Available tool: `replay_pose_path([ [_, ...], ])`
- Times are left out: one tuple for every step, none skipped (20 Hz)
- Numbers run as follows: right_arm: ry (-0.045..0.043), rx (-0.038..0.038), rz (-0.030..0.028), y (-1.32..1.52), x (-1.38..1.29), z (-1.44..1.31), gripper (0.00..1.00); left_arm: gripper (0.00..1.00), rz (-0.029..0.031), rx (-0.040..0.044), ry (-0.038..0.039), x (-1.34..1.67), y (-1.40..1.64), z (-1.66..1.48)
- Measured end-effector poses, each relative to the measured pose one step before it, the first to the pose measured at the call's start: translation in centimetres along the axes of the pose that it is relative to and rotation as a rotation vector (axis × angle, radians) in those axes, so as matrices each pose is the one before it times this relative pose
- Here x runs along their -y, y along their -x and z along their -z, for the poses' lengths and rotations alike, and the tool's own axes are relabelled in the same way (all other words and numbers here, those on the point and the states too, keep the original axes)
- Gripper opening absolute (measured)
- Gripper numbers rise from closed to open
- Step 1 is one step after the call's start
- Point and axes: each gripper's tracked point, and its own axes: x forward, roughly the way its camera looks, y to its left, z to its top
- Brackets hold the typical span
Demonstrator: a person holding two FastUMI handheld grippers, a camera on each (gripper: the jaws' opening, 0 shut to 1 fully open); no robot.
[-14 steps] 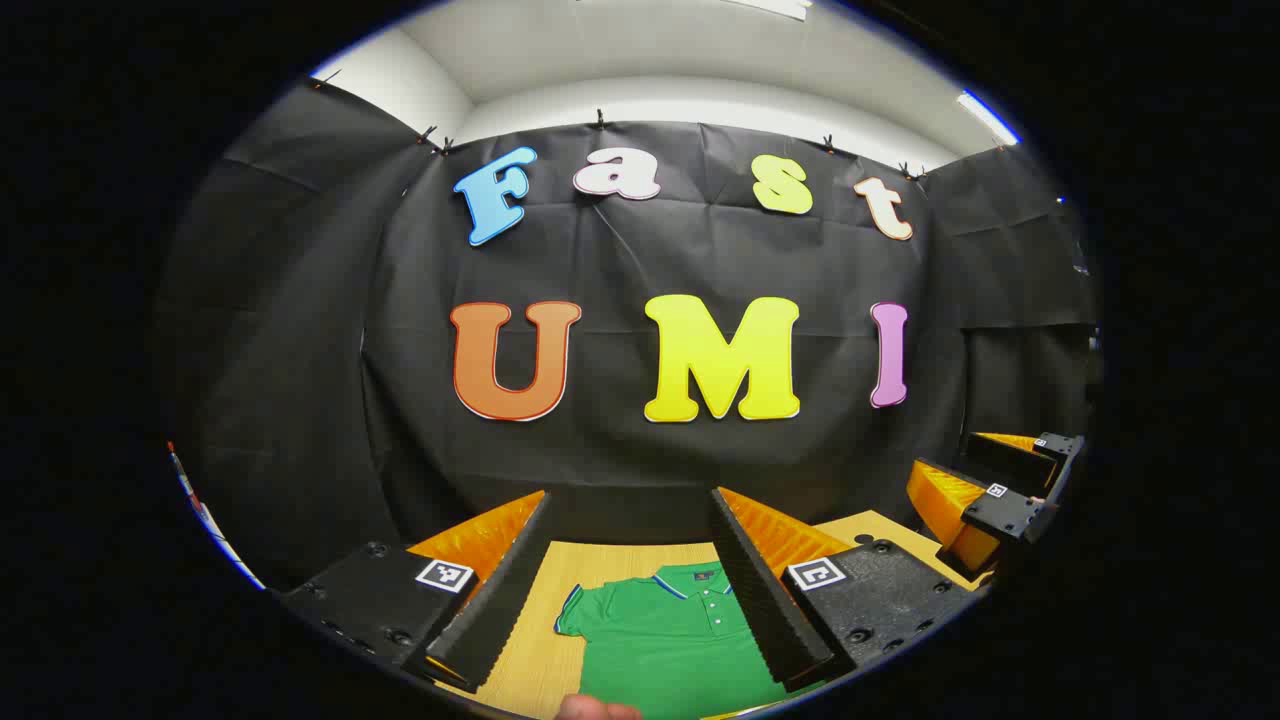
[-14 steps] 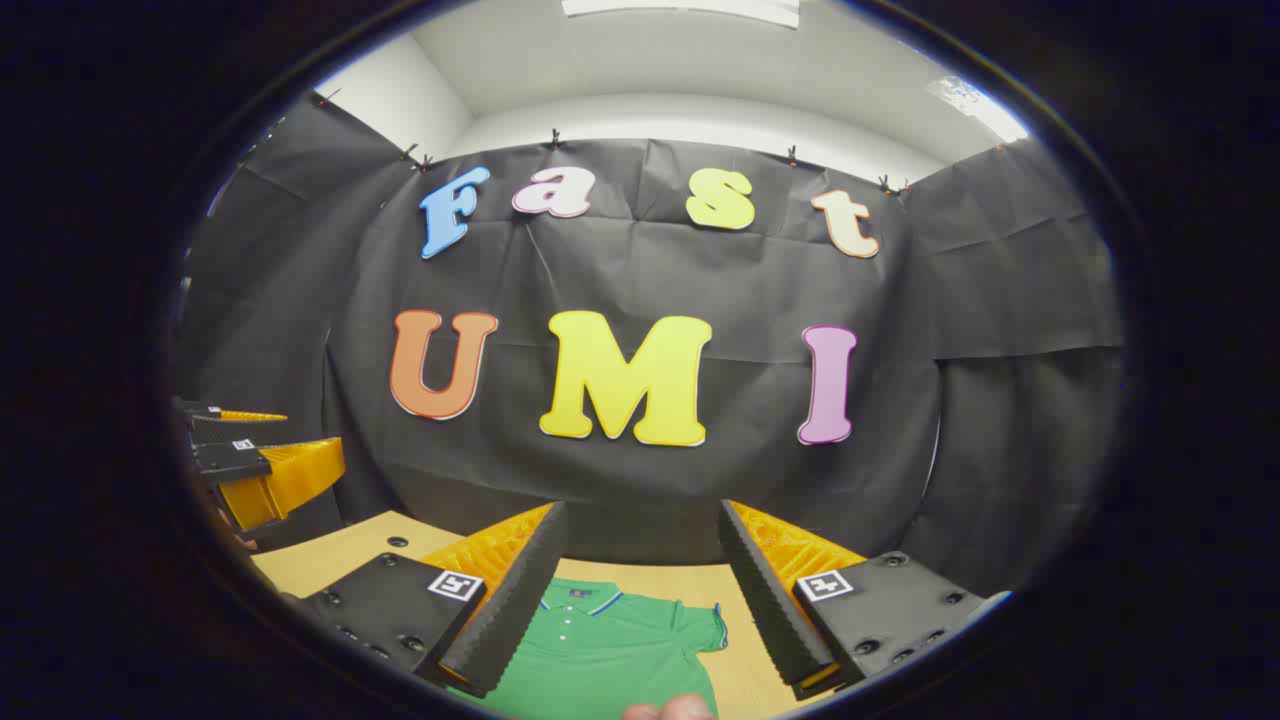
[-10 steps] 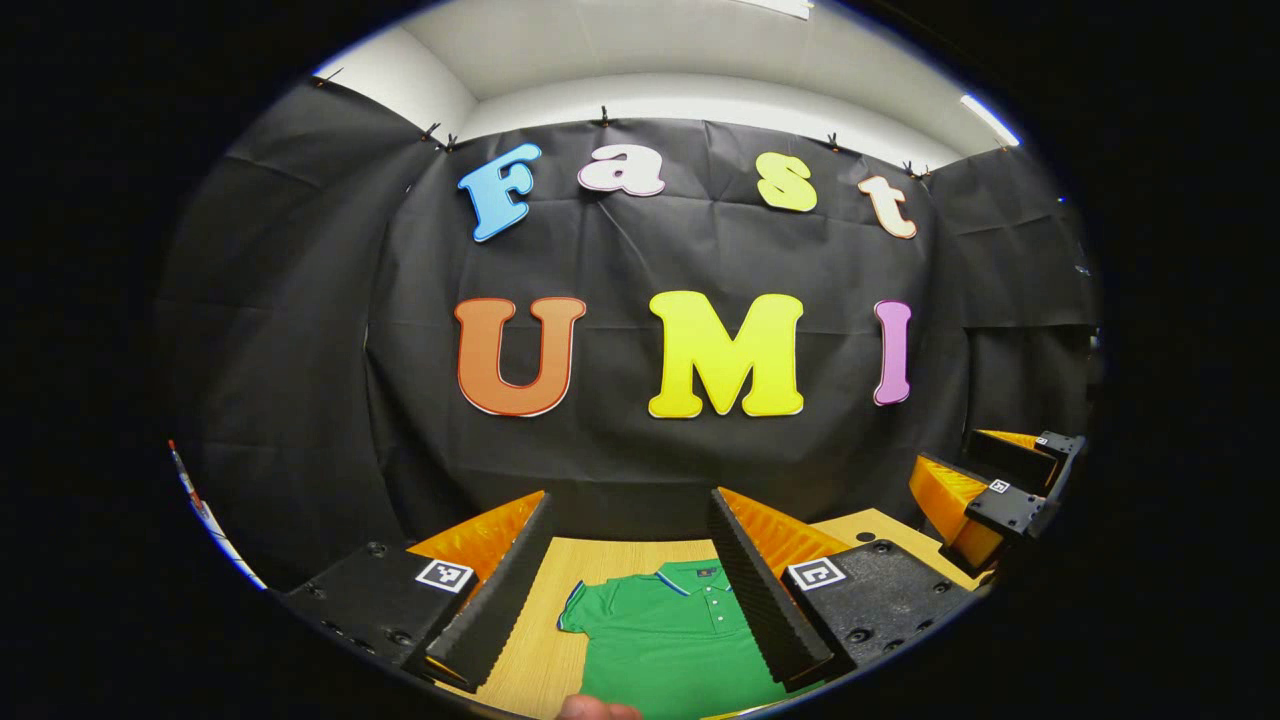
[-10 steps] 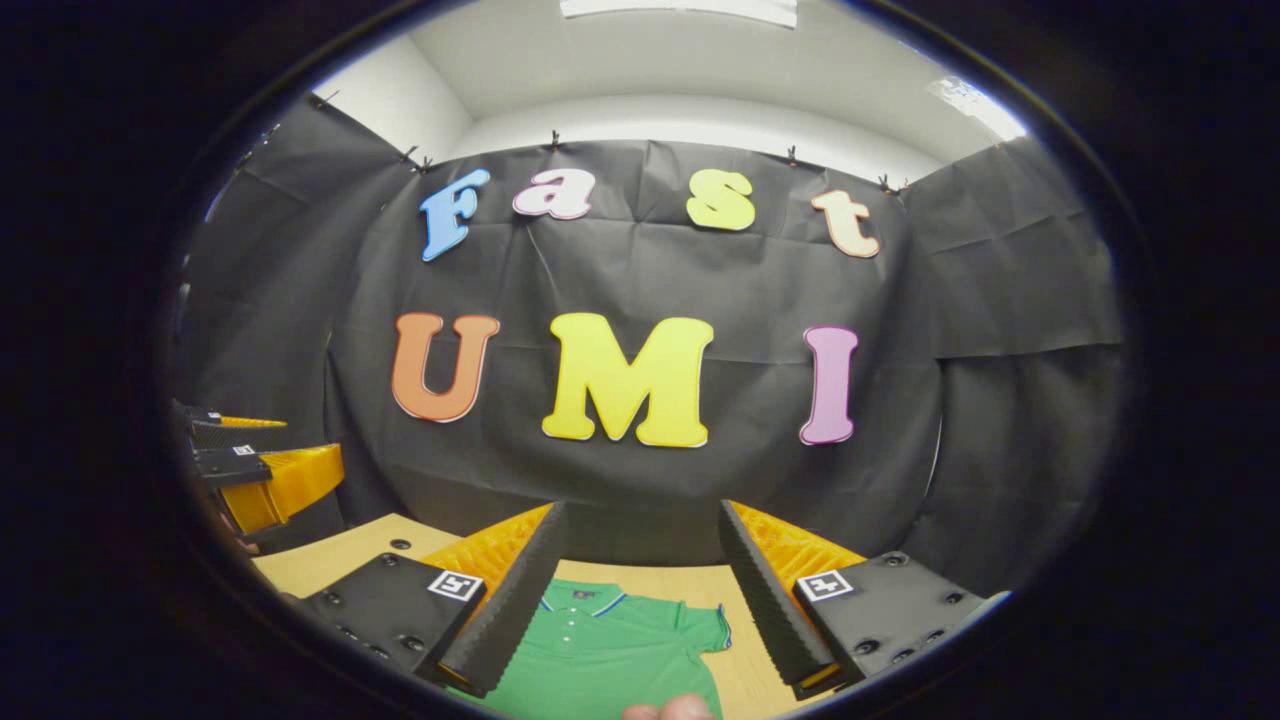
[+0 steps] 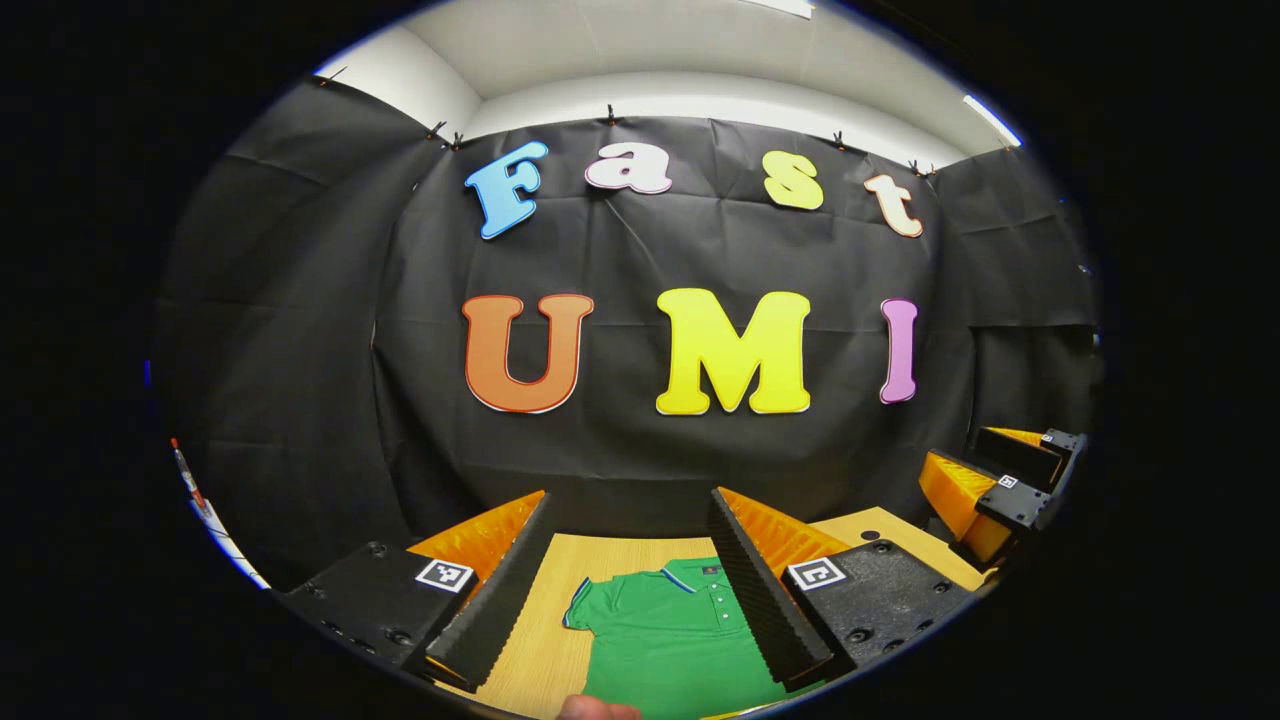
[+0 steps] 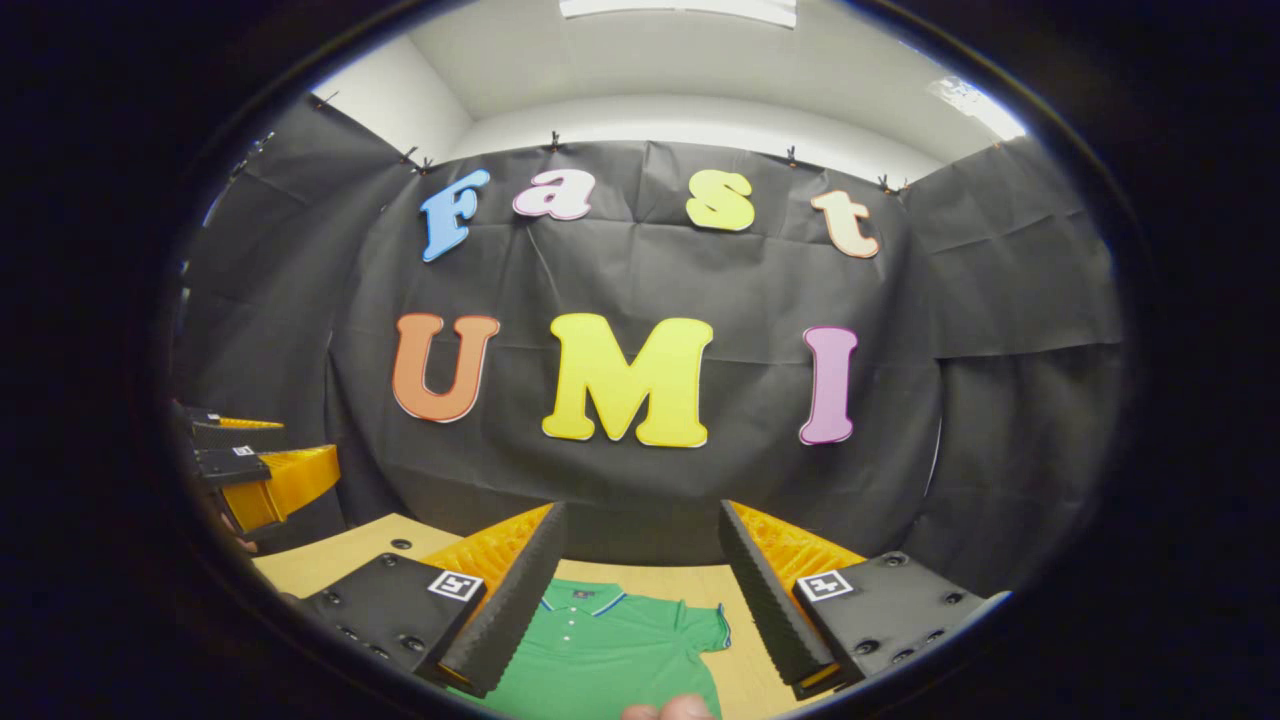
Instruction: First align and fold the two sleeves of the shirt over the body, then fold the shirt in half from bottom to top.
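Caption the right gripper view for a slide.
Open right tool held above a green polo shirt lying flat on the wooden table.

Both cameras rode above the near edge of the desk (image 5: 560, 560), facing level toward the far booth wall, so most of each frame was wall and ceiling. The left gripper view sat leftward, catching the right tongs (image 5: 1000, 480) at its right edge; the right gripper view caught the left tongs (image 6: 250, 460) at its left edge. Both shared the wall, the desk and the green shirt (image 5: 670, 640) low between their own fingers.
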Motion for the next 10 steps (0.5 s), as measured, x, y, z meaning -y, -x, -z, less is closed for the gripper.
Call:
replay_pose_path([
  [-0.00063, 0.00018, -0.00020, -0.054, 0.111, 0.012, 0.98, 0.98, -0.00160, -0.00030, 0.00000, -0.031, -0.030, 0.002],
  [-0.00122, 0.00033, 0.00001, -0.018, 0.065, -0.049, 0.98, 0.98, -0.00014, -0.00077, -0.00084, 0.020, -0.013, 0.004],
  [0.00137, 0.00027, 0.00124, -0.052, 0.145, 0.048, 0.98, 0.98, -0.00167, -0.00037, -0.00100, -0.059, 0.033, 0.029],
  [0.00126, -0.00002, 0.00188, -0.099, 0.229, 0.055, 0.98, 0.98, -0.00061, -0.00048, -0.00114, -0.008, -0.014, 0.026],
  [0.00123, -0.00172, 0.00180, -0.063, 0.186, 0.095, 0.98, 0.98, -0.00042, -0.00061, -0.00111, -0.011, -0.050, -0.017],
  [0.00036, -0.00289, 0.00337, -0.081, 0.230, 0.066, 0.98, 0.98, -0.00033, -0.00210, -0.00117, -0.011, 0.043, 0.078],
  [-0.00139, -0.00288, 0.00155, -0.099, 0.329, 0.164, 0.98, 0.98, 0.00130, -0.00179, -0.00002, 0.019, 0.027, 0.004],
  [0.00083, -0.00164, 0.00118, -0.142, 0.232, -0.024, 0.98, 0.98, 0.00109, -0.00130, -0.00006, 0.076, -0.001, 0.008],
  [0.00266, -0.00041, -0.00066, -0.085, 0.258, 0.012, 0.98, 0.98, 0.00126, -0.00146, -0.00059, 0.001, -0.006, 0.077],
  [0.00327, 0.00074, -0.00131, -0.112, 0.198, -0.061, 0.98, 0.98, 0.00120, -0.00124, -0.00039, 0.004, 0.021, 0.013],
])
